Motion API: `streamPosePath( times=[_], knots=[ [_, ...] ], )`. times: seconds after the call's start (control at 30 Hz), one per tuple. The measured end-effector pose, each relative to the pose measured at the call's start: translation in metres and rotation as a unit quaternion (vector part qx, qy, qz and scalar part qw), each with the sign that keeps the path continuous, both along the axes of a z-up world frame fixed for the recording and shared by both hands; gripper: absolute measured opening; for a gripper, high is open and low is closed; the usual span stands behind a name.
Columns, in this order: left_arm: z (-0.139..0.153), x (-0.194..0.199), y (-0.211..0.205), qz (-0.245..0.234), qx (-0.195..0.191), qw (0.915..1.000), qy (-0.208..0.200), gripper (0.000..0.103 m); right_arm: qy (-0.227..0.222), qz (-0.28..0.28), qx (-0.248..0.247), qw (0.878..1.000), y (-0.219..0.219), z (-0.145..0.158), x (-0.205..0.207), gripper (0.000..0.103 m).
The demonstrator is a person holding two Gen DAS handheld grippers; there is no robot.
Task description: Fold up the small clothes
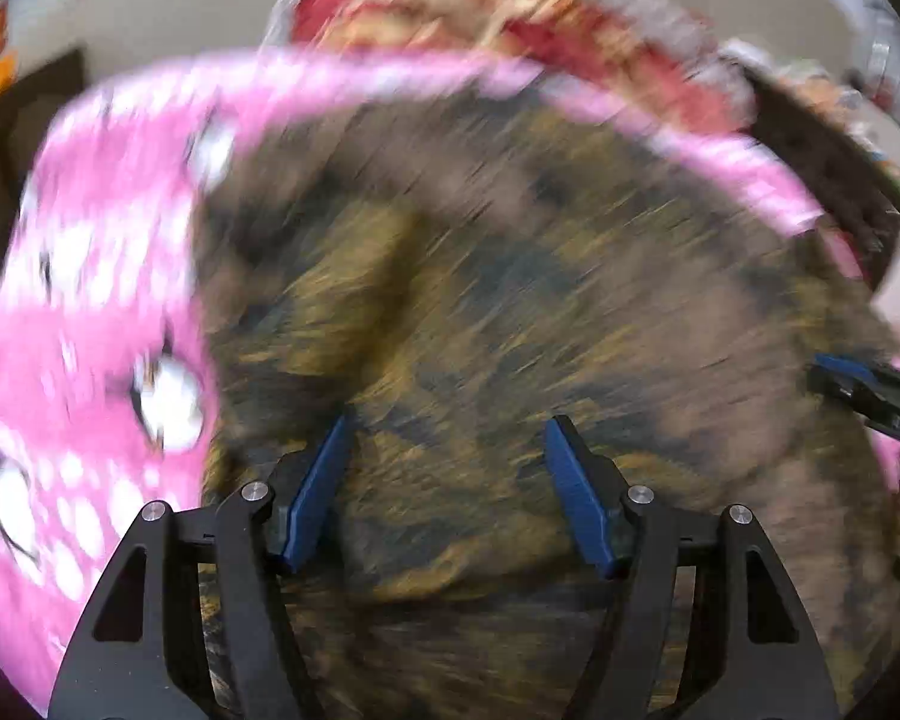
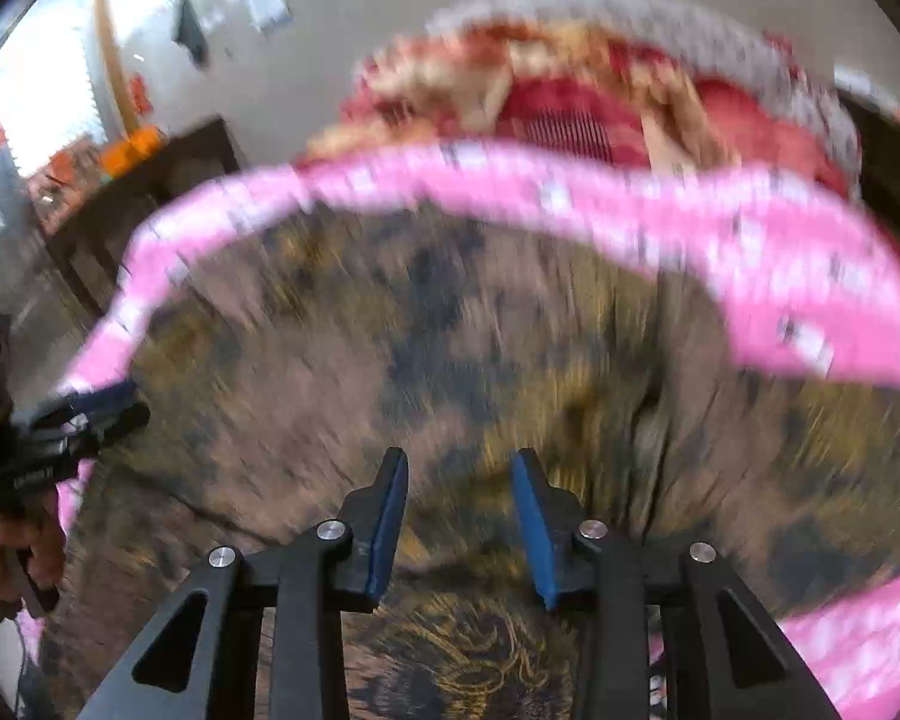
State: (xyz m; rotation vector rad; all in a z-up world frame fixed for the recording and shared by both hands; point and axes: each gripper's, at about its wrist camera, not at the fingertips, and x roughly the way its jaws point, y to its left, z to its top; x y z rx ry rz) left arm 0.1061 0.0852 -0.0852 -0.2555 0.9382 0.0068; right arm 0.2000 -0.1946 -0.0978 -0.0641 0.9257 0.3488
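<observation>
While both views are smearing with motion blur, the brown and mustard patterned garment (image 1: 480, 312) is lying spread across the middle of a pink cloth with white spots (image 1: 90, 312), which is covering the work surface and showing as a pink band along the garment's far edge. Left gripper (image 1: 447, 438) is hanging over the garment with its blue pads well apart and nothing between them. Right gripper (image 2: 459, 468) is sitting over the near part of the garment too, its jaws parted more narrowly (no fabric caught between the pads, as far as the blur allows). From the right wrist view, the left gripper is showing at the left edge, gripped by a hand (image 2: 12, 546). Beyond the pink cloth, a heap of red and cream fabric (image 2: 576, 96) is lying on pale grey floor (image 2: 342, 12). Further off, a dark low cabinet (image 2: 150, 198) is standing near a bright window (image 2: 36, 84), orange things on top.
</observation>
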Motion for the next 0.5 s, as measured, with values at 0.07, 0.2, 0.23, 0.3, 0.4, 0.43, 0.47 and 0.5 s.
streamPosePath(
  times=[0.07,0.2,0.23,0.3,0.4,0.43,0.47,0.5],
  knots=[
    [0.004,-0.006,0.005,-0.002,-0.015,0.9997,-0.019,0.065,-0.008,-0.015,0.016,1.000,-0.011,-0.010,-0.004,0.027],
    [0.023,-0.002,0.012,0.031,-0.003,0.9984,-0.048,0.065,0.009,-0.018,0.028,0.999,-0.011,0.004,-0.002,0.027],
    [0.029,0.005,0.018,0.042,-0.017,0.9972,-0.059,0.065,0.001,-0.021,0.035,0.999,-0.010,0.010,0.001,0.027],
    [0.030,0.024,0.025,0.056,-0.024,0.9968,-0.052,0.065,-0.024,-0.024,0.065,0.997,-0.008,0.028,0.009,0.027],
    [0.006,0.058,0.036,0.073,0.002,0.9973,0.010,0.065,-0.022,-0.070,0.014,0.997,0.002,0.023,0.034,0.027],
    [0.000,0.061,0.038,0.075,0.011,0.9969,0.021,0.065,0.018,-0.085,-0.008,0.996,0.004,0.006,0.047,0.027],
    [0.000,0.060,0.034,0.066,0.034,0.9972,0.003,0.068,0.035,-0.086,-0.016,0.996,0.007,-0.005,0.053,0.027],
    [0.000,0.059,0.031,0.059,0.042,0.9974,0.003,0.069,0.022,-0.081,-0.022,0.996,0.012,-0.006,0.053,0.027]
  ],
)
